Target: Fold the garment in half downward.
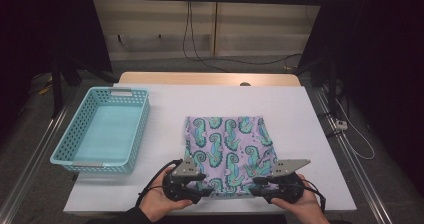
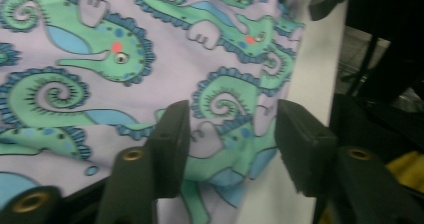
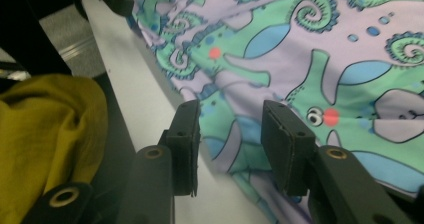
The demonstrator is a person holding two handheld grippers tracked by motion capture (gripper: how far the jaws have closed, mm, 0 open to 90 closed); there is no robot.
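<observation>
A lilac cloth printed with green seahorses lies folded flat on the white table, near its front edge. My left gripper is at the cloth's front left corner, held in a hand. In the left gripper view its jaws stand apart over the cloth's edge without pinching it. My right gripper is at the front right corner. In the right gripper view its jaws are also apart, with the cloth's hem lying between them, untouched.
A light blue plastic basket sits on the table's left part, with nothing in it. Behind the cloth the tabletop runs bare to a wooden strip. Cables hang at the back wall. Mustard-yellow fabric lies below the front table edge.
</observation>
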